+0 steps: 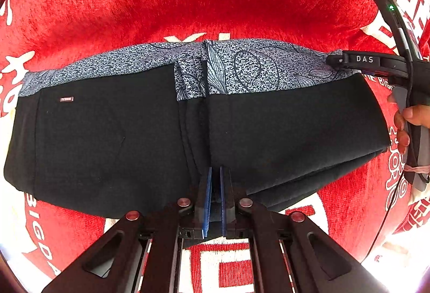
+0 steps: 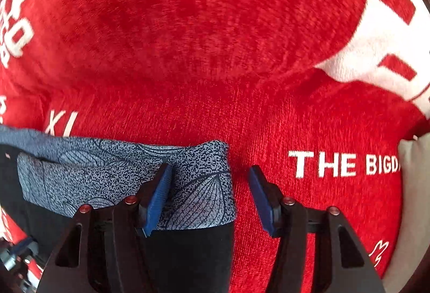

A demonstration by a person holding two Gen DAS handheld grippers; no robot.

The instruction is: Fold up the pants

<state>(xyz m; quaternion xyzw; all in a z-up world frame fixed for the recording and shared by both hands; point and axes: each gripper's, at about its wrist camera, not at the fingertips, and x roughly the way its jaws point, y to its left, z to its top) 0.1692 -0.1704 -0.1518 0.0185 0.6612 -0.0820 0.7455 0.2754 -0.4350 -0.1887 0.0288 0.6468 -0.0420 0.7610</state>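
Observation:
Black pants [image 1: 107, 137] with a blue-grey patterned waistband [image 1: 242, 67] lie folded on a red blanket. My left gripper [image 1: 215, 172] sits at the near edge of the pants, its blue pads nearly together around a fold of black cloth. My right gripper [image 2: 209, 180] is open at the right end of the waistband [image 2: 199, 180]; its left pad [image 2: 158, 196] rests on the band and its right pad [image 2: 262, 199] is over the blanket. The right gripper also shows in the left wrist view [image 1: 333, 60], tip at the waistband's right corner.
The red blanket [image 2: 188, 37] with white lettering covers the whole surface. A grey cushion edge [image 2: 414, 185] shows at the far right. A hand [image 1: 408, 121] holds the right gripper's handle.

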